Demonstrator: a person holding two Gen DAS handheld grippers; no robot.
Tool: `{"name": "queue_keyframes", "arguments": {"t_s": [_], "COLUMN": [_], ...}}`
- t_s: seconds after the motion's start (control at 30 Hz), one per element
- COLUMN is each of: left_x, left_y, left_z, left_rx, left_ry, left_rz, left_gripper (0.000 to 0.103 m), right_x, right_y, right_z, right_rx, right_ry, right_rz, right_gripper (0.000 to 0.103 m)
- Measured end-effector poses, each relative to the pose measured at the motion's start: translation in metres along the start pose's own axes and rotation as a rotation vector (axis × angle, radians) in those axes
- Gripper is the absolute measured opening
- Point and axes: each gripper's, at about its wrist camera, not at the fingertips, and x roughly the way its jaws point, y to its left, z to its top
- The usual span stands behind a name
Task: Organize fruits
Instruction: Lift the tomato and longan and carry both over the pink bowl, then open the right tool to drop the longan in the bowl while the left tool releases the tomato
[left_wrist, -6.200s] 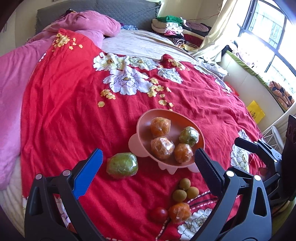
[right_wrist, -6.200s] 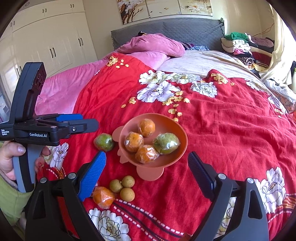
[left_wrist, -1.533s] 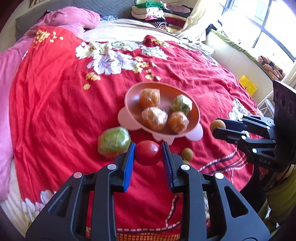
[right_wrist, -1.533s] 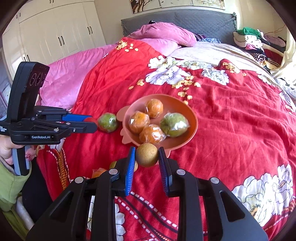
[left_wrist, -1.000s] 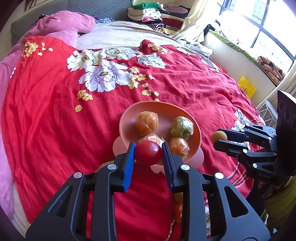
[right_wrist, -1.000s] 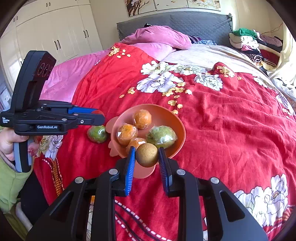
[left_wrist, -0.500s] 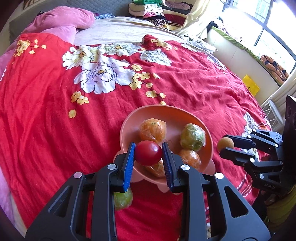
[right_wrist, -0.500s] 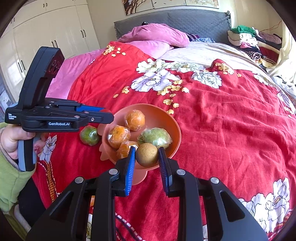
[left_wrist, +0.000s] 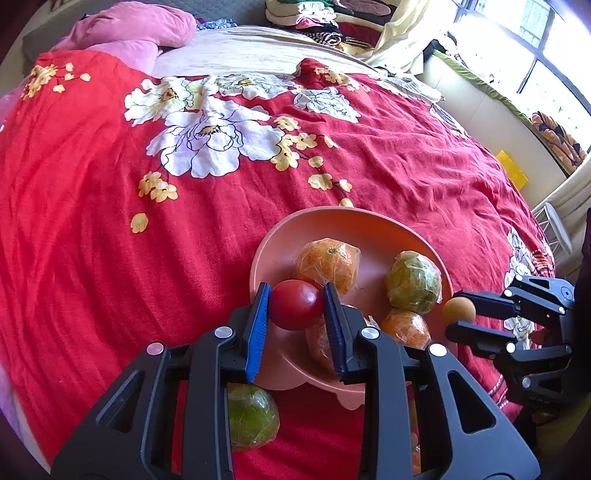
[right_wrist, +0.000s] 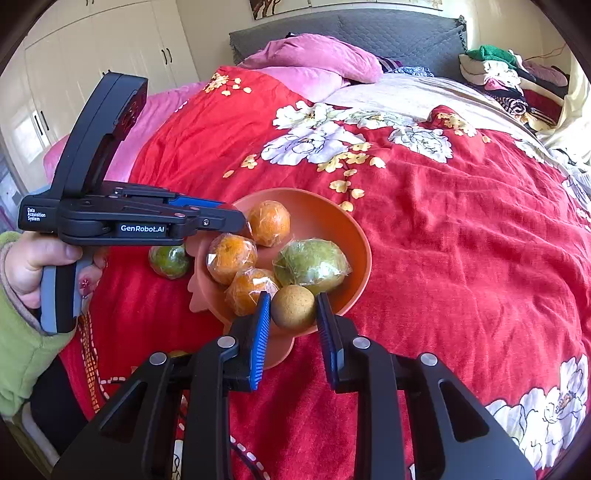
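Left claw (left_wrist: 296, 309) grips a red tomato (left_wrist: 294, 309) at the bowl's (left_wrist: 325, 225) seven o'clock rim; right claw (right_wrist: 293, 308) pinches a brown longan (right_wrist: 293, 307) at five o'clock.

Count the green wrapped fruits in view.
2: one green fruit lies in the bowl, another green fruit on the red blanket beside it. More may be hidden behind the grippers.

Sunlit window (left_wrist: 532, 48), grey headboard (right_wrist: 388, 33), white wardrobe (right_wrist: 92, 48).
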Motion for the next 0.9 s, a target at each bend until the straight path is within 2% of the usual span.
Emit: {"name": "queue_keyframes", "arguments": {"t_s": [0.43, 0.6, 0.67, 0.9], "left_x": [0.0018, 0.0021, 0.0025, 0.0021], "left_y": [-0.0008, -0.001, -0.0015, -0.0018], "left_z": [0.0, -0.0004, -0.0006, -0.0007], "left_rx": [0.003, 0.004, 0.004, 0.003], "left_ry": [0.002, 0.003, 0.001, 0.001], "left_rz": [0.001, 0.0, 0.002, 0.008], "left_gripper": [0.022, 0.022, 0.022, 0.022], "right_x": [0.0044, 0.0043, 0.0026, -0.0036], "right_y": [-0.0007, -0.0008, -0.0018, -0.0011], "right_z": [-0.0003, 0.0003, 0.0002, 0.0006], "right_rx": [0.0, 0.003, 0.009, 0.014], "right_ry": [0.005, 0.003, 0.0, -0.011], "right_rz": [0.0, 0.002, -0.002, -0.003], "right_gripper": [0.025, 0.031, 0.037, 0.042]}}
